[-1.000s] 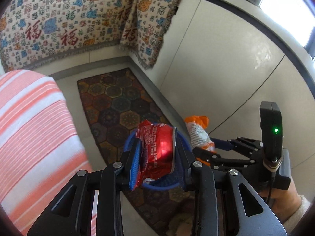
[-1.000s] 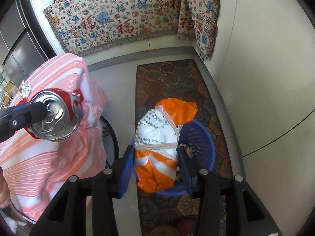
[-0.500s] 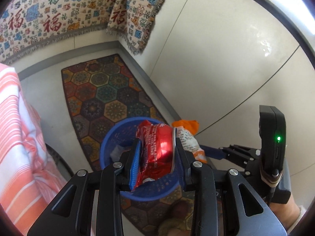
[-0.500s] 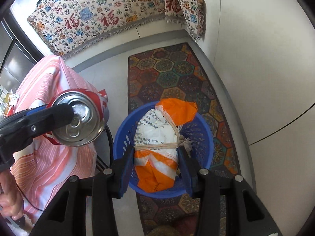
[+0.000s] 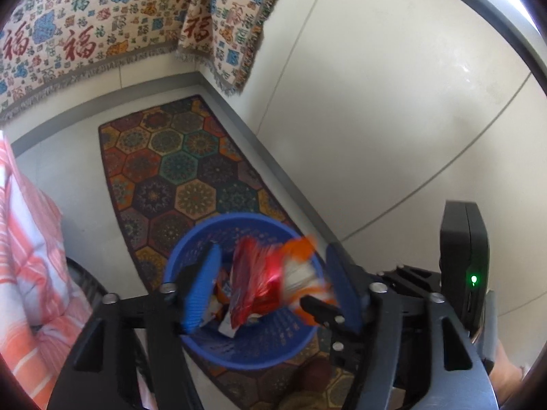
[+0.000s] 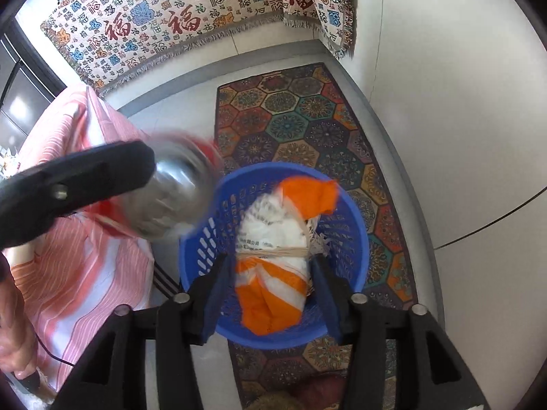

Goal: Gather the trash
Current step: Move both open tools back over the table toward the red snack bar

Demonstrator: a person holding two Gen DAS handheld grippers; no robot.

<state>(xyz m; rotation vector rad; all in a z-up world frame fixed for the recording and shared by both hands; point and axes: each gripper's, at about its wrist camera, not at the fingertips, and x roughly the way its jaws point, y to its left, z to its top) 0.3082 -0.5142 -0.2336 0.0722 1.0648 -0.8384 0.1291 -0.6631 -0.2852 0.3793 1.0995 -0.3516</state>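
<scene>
A blue plastic basket (image 5: 205, 239) stands on the patterned rug, also in the right wrist view (image 6: 355, 239). My left gripper (image 5: 270, 290) is open above it; the crushed red can (image 5: 253, 283) is blurred between the spread fingers, free of both pads, over the basket. In the right wrist view the can (image 6: 177, 191) is a blur beside the left gripper's finger (image 6: 78, 184) at the basket's left rim. My right gripper (image 6: 273, 290) has its jaws opened; the orange and white wrapper (image 6: 273, 249) sits between them, blurred at its top, over the basket. The wrapper (image 5: 301, 273) also shows in the left wrist view.
A hexagon-patterned rug (image 6: 294, 116) lies along a white wall (image 6: 461, 102). A pink striped cloth (image 6: 78, 273) covers furniture to the left. A patterned throw (image 6: 171, 17) hangs at the back. Other wrappers (image 5: 218, 311) lie in the basket.
Both grippers moved over the basket. The left gripper opened and let go of the can, which is falling. The right gripper's jaws widened around the wrapper.
</scene>
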